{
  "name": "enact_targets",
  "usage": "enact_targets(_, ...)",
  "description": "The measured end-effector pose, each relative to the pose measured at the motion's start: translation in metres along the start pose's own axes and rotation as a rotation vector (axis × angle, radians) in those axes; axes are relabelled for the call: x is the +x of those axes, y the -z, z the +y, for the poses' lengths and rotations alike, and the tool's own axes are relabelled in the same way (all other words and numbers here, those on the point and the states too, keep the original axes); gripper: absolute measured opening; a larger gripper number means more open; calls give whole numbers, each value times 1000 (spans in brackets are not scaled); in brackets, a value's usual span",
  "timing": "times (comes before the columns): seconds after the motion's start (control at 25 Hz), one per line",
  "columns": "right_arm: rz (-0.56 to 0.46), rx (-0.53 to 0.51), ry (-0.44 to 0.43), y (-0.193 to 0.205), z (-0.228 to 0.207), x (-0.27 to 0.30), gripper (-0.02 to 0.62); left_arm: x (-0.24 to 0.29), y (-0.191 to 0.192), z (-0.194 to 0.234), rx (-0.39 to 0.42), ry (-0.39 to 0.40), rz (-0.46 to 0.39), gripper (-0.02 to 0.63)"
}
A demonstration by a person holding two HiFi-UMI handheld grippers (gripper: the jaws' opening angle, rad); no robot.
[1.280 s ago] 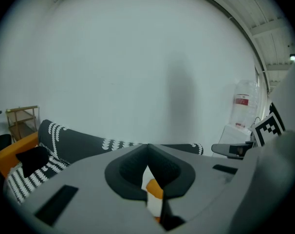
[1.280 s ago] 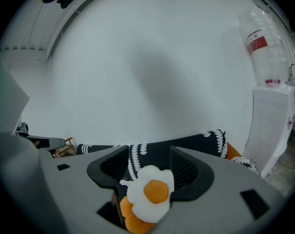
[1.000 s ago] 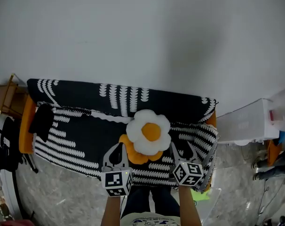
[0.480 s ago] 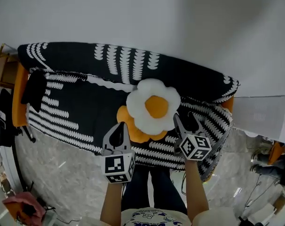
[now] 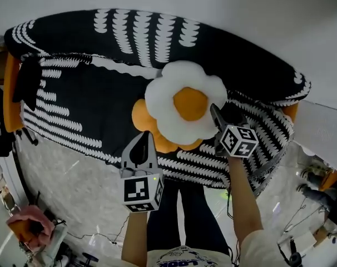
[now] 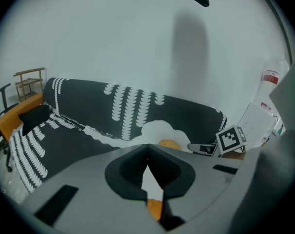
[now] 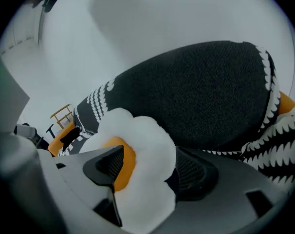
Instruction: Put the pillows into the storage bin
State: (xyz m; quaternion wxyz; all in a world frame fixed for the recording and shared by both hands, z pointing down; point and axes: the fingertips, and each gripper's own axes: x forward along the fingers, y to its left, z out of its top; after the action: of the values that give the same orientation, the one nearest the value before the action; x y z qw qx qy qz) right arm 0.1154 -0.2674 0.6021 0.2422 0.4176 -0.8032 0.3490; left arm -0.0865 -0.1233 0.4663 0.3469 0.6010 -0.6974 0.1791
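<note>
A white flower pillow [image 5: 185, 107] with an orange middle lies on the sofa's black-and-white throw [image 5: 79, 99], on top of an orange pillow [image 5: 142, 117]. My right gripper [image 5: 217, 115] is at the flower pillow's right edge. Its jaws have just been opening, and a white petal [image 7: 147, 150] sits between them without being squeezed. My left gripper [image 5: 140, 143] hangs in front of the sofa's front edge, just below the orange pillow. Its fingertips meet with nothing between them [image 6: 147, 147]. The flower pillow [image 6: 159, 130] shows beyond them.
A black item [image 5: 28, 82] lies on the sofa's left end by the orange arm [image 5: 11, 93]. A white box-like thing [image 5: 324, 132] stands right of the sofa. A wooden rack [image 6: 29, 79] stands beyond the left end. Marble floor [image 5: 74, 193] lies below.
Both grippers have come down toward the sofa. The right one has reached the flower pillow's right edge, with jaws wider apart. The sofa and pillows now fill more of the head view.
</note>
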Motion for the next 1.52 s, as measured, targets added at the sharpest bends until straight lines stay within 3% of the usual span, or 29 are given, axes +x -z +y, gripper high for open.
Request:
enact_targets(0.2,52,0,-21,29,-21,31,357,16,32,-1,-16,-11,43,14)
enact_targets(0.4,89,88,-138,42,-22,47,368,23,49,-4,-29,-12,67,14)
enact_targets(0.6,101,124,-217,40,-11,46,277,22,59,-6,-22,-6,86,14)
enact_targets(0.88,60,66,-133,13,16,5,184,6,33,-4,-35,-15,64,14)
enact_targets(1.12,19,-13,-82,-4,70,-47,156,-26,5,2,-27,-5,-10,14)
enact_targets(1.36,-62,-88,-15,-47,113,-114,137,-63,-38,7,4,45,-69,14)
enact_targets(1.52,-130,-17,67,-70,112,-173,135,-86,-61,-5,44,129,-101,14)
